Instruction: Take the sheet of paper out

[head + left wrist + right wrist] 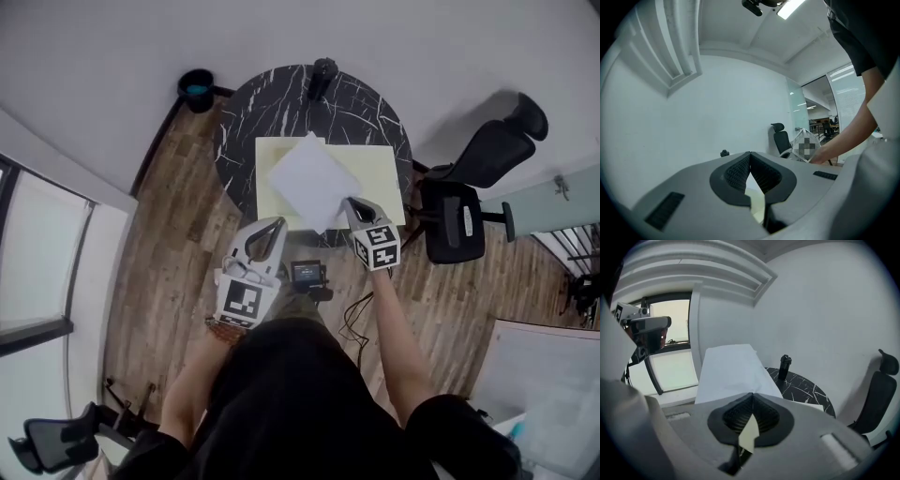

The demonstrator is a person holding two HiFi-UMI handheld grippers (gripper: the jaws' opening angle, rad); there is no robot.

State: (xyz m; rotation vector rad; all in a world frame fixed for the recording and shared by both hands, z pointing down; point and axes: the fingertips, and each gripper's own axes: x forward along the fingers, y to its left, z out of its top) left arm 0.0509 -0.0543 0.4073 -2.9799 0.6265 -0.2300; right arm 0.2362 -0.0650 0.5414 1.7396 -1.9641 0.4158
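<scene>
A white sheet of paper point(314, 183) hangs lifted and tilted above a pale yellow folder point(375, 173) that lies on the round black marble table point(244, 112). My right gripper point(349, 204) is shut on the sheet's near corner. In the right gripper view the sheet point(729, 371) fans out beyond the closed jaws of the right gripper point(752, 393). My left gripper point(274, 225) sits at the folder's front left corner. Its jaws meet at the tips in the left gripper view point(750, 153), with a strip of the yellow folder point(758, 204) between them.
A black cylinder-shaped object point(322, 75) stands at the table's far edge. A black office chair point(469, 187) is at the table's right, and a dark bin point(196, 89) sits on the floor at the back left. A small black device point(307, 274) lies by the person's feet.
</scene>
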